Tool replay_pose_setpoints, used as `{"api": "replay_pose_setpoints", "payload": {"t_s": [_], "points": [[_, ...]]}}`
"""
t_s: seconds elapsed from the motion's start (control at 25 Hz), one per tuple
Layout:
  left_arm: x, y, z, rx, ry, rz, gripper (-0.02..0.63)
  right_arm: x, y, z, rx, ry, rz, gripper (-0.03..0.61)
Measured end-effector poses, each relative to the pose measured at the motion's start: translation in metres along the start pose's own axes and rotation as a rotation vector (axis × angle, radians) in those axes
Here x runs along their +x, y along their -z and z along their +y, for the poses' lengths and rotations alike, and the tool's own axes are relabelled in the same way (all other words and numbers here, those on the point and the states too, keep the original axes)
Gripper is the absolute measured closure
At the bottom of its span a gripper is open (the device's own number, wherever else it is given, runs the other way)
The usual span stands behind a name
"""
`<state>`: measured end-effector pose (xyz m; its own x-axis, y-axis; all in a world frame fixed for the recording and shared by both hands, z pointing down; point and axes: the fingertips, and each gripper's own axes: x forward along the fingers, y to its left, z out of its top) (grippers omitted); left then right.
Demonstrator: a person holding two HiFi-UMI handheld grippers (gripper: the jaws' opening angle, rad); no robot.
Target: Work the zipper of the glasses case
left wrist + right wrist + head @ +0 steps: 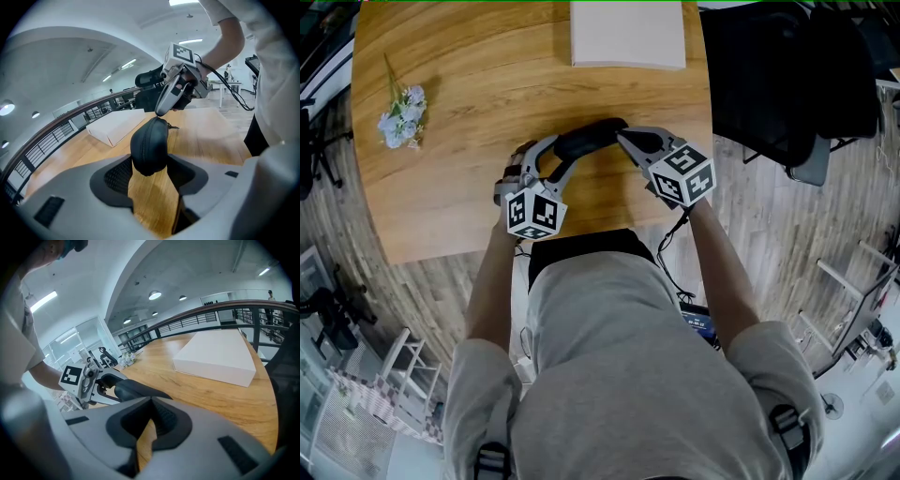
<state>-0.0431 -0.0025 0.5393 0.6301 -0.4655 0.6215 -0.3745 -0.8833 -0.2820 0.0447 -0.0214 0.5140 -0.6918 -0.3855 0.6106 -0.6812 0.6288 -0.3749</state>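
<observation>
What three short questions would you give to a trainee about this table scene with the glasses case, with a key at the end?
1. True or false: the small bunch of pale blue flowers lies on the round wooden table, apart from the flat white box.
2. What stands between the jaws of the left hand-held gripper? A: the black oval zipped glasses case; B: a pen; C: nothing.
3. Are the jaws of the right hand-held gripper apart or together?
Key: 1 true; 2 A; 3 together.
</observation>
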Motion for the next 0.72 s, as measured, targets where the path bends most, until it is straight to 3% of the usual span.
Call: {"api": "replay_pose_setpoints", "payload": {"t_s": [0.32, 0.72], "points": [[-0.005, -0.001, 0.004, 0.020, -0.032, 0.049, 0.368, 0.000, -0.005, 0.009, -0.008, -0.011, -0.018, 0.554], [-0.010, -0.009, 0.010, 0.024, -0.064, 0.050, 0.370, 0.000, -0.017, 0.017, -0.038, -0.001, -0.037, 0.554]]}}
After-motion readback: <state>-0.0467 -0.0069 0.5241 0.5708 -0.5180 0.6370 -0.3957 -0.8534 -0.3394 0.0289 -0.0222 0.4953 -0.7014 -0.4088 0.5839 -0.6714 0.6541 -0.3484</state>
